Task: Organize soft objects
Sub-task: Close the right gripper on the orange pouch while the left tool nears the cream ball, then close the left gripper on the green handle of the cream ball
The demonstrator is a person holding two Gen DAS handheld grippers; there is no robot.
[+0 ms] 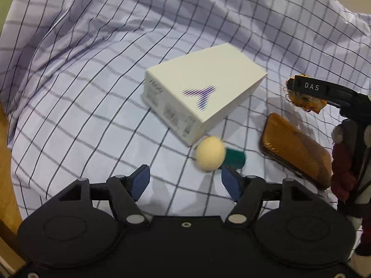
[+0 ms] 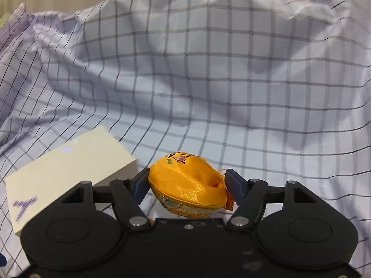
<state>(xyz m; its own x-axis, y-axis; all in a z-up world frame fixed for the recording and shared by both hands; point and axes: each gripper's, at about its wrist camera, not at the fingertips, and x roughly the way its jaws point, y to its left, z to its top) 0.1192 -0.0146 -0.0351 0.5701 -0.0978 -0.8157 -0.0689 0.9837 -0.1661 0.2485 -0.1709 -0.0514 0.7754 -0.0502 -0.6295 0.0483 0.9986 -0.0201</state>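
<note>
Your right gripper (image 2: 186, 183) is squeezing the orange pouch (image 2: 187, 187) from both sides, just above the checked sheet (image 2: 208, 81); your left gripper (image 1: 183, 180) has its pads apart and grips nothing; the cream ball (image 1: 209, 154) lies just beyond them, beside the white box (image 1: 204, 92).

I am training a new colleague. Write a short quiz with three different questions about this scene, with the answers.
1. True or false: the right gripper is closed on the orange pouch.
2. Which object does the white box touch? A) brown case B) cream ball
3. Fill in: the left gripper holds ____.

Key: 1 true; 2 B; 3 nothing.
</note>
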